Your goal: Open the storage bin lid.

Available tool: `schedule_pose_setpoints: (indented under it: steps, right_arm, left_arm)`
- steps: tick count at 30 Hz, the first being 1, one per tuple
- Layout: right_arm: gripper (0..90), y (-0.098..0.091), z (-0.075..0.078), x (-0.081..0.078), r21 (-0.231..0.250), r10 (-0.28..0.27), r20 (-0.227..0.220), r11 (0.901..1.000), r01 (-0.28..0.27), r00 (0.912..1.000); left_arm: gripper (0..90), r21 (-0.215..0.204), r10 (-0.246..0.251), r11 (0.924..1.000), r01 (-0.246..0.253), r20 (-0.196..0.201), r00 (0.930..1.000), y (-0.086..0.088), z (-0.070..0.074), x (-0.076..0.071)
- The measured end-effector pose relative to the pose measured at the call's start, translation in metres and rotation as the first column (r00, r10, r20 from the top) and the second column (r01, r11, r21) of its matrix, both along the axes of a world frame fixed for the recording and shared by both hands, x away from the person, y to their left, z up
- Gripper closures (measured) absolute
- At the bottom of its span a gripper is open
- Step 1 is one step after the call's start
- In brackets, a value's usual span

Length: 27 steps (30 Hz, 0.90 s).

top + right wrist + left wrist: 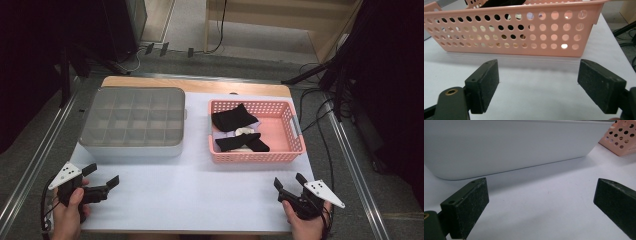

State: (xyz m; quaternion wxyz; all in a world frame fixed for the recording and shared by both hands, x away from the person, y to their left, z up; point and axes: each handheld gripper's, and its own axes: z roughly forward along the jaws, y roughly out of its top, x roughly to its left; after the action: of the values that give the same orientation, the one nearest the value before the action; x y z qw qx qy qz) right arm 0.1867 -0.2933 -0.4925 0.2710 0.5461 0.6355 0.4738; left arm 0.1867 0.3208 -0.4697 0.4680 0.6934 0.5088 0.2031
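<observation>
Two containers stand on the white table point(200, 200) beyond the grippers. Ahead of the left gripper point(104, 176) sits a grey compartment box point(134, 124), its grid of cells seen through a translucent lid; no contents can be made out in the cells. Its long axis runs across the table, and its pale front wall point(506, 147) faces this gripper, near but apart from the jaws. Ahead of the right gripper point(288, 181) stands a pink perforated basket point(295, 150), its long axis likewise crosswise, its holed front wall point(519, 32) turned toward the jaws. The basket holds black socks point(234, 119) lying over something white point(245, 131); one sock point(242, 143) lies lengthwise along the near wall.

Both grippers rest low near the table's front edge, each held in a hand point(67, 215). The jaws of each stand wide apart, with bare table between them and nothing clamped.
</observation>
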Motion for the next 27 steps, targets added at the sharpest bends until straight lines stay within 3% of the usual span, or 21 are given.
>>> schedule_pose_setpoints:
  steps: [4, 7, 11, 13, 15, 17, 19, 23, 24, 27]
  right_arm:
    - [17.9, 0.001, 0.001, -0.002, -0.011, -0.009, 0.011, 0.9999, 0.009, 0.9999]
    - [16.5, 0.006, 0.002, -0.004, 0.007, 0.001, 0.013, 1.0000, -0.001, 0.9999]
    - [15.5, 0.021, 0.005, -0.006, -0.006, 0.022, 0.012, 0.9997, -0.022, 0.9997]
    - [15.0, 0.029, 0.011, -0.007, 0.011, 0.035, 0.019, 0.9993, -0.035, 0.9992]
    - [15.6, 0.041, 0.017, -0.007, 0.013, 0.057, 0.027, 0.9983, -0.057, 0.9980]
    - [17.6, 0.047, 0.019, -0.006, 0.014, 0.072, 0.021, 0.9973, -0.072, 0.9972]
    - [18.9, 0.065, 0.026, -0.003, 0.012, 0.131, 0.017, 0.9913, -0.131, 0.9912]
    - [16.0, 0.083, 0.030, -0.001, 0.017, 0.167, 0.008, 0.9857, -0.167, 0.9859]
    - [14.9, 0.095, 0.033, 0.002, 0.013, 0.193, 0.003, 0.9812, -0.193, 0.9813]
    - [14.8, 0.105, 0.036, 0.004, 0.009, 0.216, 0.006, 0.9763, -0.216, 0.9763]
  left_arm:
    - [0.4, -0.003, 0.007, 1.0000, -0.007, 0.007, 0.9999, -0.001, 0.000, -0.001]
    - [0.4, -0.001, 0.003, 1.0000, -0.003, 0.014, 0.9999, -0.001, 0.001, -0.002]
    - [0.3, -0.013, -0.001, 0.9999, 0.001, 0.019, 0.9998, 0.001, 0.001, -0.003]
    - [0.4, -0.023, 0.005, 0.9997, -0.004, 0.023, 0.9997, 0.001, 0.002, -0.003]
    - [0.4, -0.056, 0.004, 0.9984, -0.003, 0.004, 1.0000, 0.005, 0.004, -0.001]
    - [0.3, -0.053, 0.008, 0.9986, -0.008, 0.005, 1.0000, 0.006, 0.004, -0.001]
    - [0.3, -0.034, 0.014, 0.9993, -0.014, 0.003, 0.9999, 0.005, 0.005, 0.000]
    - [0.3, -0.022, 0.024, 0.9995, -0.024, 0.007, 0.9997, 0.003, 0.006, 0.000]
    - [0.3, -0.030, 0.026, 0.9992, -0.026, 0.009, 0.9996, 0.005, 0.007, -0.001]
    - [0.3, -0.043, 0.033, 0.9985, -0.033, 0.013, 0.9994, 0.007, 0.009, -0.001]
